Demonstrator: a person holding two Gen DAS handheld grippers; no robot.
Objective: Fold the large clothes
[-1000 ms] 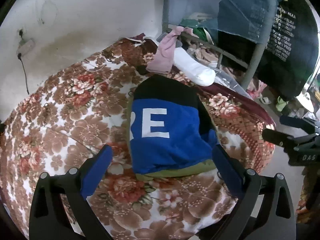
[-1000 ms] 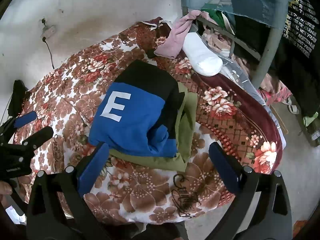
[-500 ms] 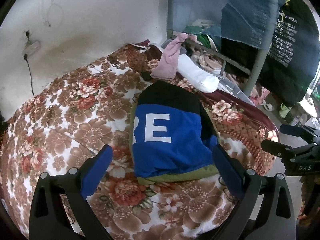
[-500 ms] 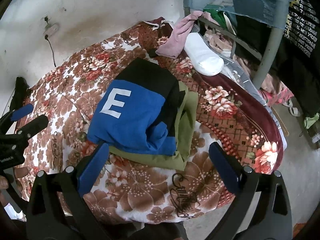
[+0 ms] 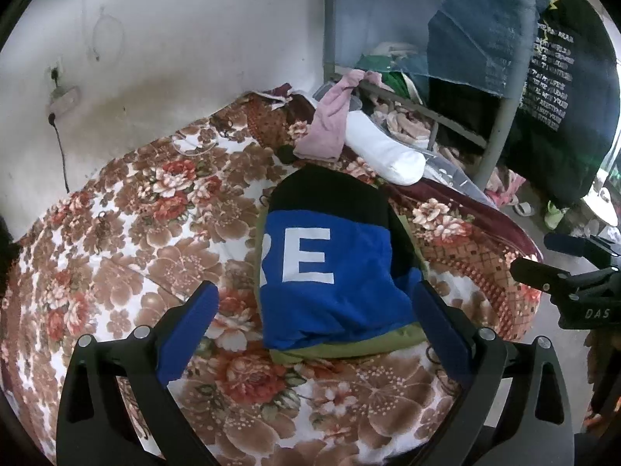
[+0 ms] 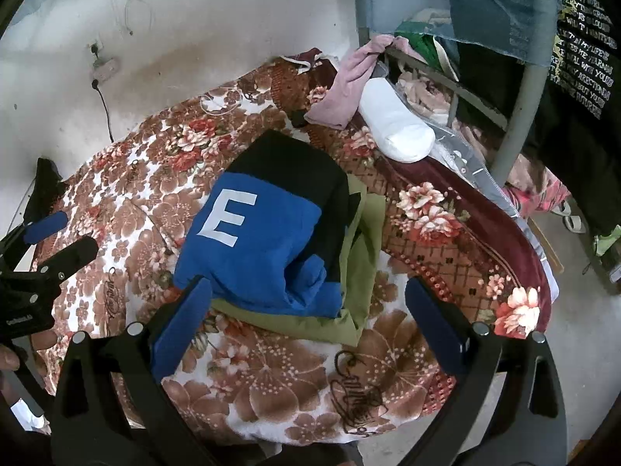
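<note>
Left wrist view: the left gripper (image 5: 316, 316) had its blue fingers (image 5: 186, 330) spread wide and held nothing. The folded blue and black garment (image 5: 330, 268) lay between and just beyond the fingertips, stacked on a folded olive garment (image 5: 349, 347) whose edge showed nearest the fingers. Bare floral blanket (image 5: 136, 233) stretched to the left of the left finger as far as the white wall (image 5: 174, 39). Beyond the stack lay a pink cloth (image 5: 330, 128) and a white bundle (image 5: 384, 151), backed by a metal bed frame (image 5: 500, 128). The right gripper (image 5: 559, 268) appeared off the blanket's edge, to the right of the right finger. Right wrist view: the right gripper (image 6: 308, 314) was likewise spread and empty, the stack between and ahead of its fingers. This view alone showed the olive garment (image 6: 365, 240) projecting on the stack's right side, and the blanket's edge dropping to the floor (image 6: 574, 330) past the right finger. The left gripper (image 6: 58, 237) stood left of the left finger, apart from the clothes.
</note>
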